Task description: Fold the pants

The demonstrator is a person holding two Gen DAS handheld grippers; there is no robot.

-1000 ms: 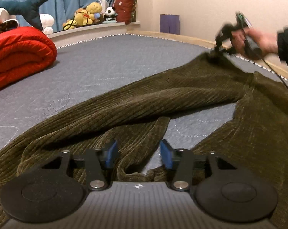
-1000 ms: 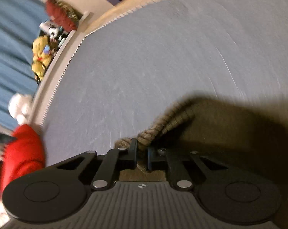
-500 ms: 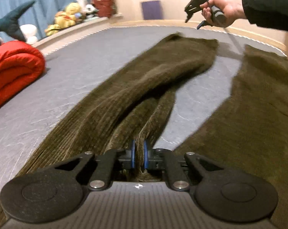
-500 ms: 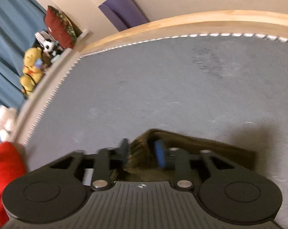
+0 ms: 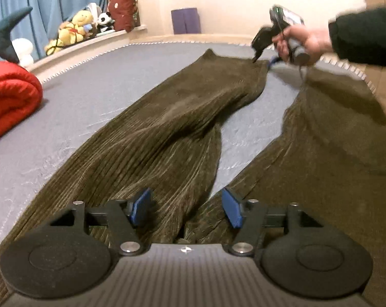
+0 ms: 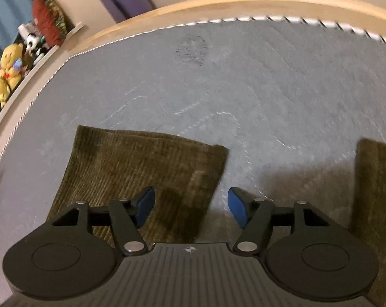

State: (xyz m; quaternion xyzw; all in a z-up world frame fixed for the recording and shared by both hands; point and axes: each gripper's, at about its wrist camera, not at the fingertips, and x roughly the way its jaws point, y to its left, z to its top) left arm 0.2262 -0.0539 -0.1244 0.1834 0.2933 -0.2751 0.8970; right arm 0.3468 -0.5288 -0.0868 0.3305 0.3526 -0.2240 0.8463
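Ribbed olive-brown corduroy pants (image 5: pixel 182 117) lie matt and soft on a grey quilted fabric mattress (image 6: pixel 269 81), edged by a smooth pale wood frame (image 6: pixel 218 0); matt black plastic gripper arms carry blue pads (image 6: pixel 144 206).

our left wrist view sits low over the pants (image 5: pixel 172 117), facing along the legs toward the far bed edge. our right wrist view hangs near that far end, looking steeply down at the leg hems (image 6: pixel 141 168). both share the hems and mattress (image 6: pixel 269 76).

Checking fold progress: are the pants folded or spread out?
Spread out. Both legs of the pants lie flat and apart on the bed, grey showing between them.
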